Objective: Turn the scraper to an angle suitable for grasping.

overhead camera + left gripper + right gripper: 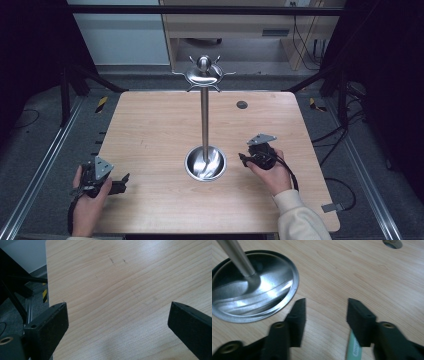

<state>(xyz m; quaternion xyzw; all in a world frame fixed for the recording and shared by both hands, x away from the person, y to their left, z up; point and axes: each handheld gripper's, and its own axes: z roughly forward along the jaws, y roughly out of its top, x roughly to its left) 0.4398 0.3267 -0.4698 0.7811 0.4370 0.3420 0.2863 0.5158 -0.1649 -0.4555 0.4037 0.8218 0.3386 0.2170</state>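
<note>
two hand-held grippers rest on a wooden table either side of a steel stand.

high view: the metal stand [204, 102] rises from its dish base in the middle of the table [150, 120], hooks at the top; the left gripper [121, 183] lies at the near left edge, the right gripper [243, 158] just right of the base, each in a hand. left gripper view: the left gripper [117, 320] has its jaws spread wide over bare wood, holding nothing. right gripper view: the right gripper [327, 312] has its jaws partly apart and empty, the stand's base [254, 287] just to the left, a cable hole [392, 243] far right.
</note>
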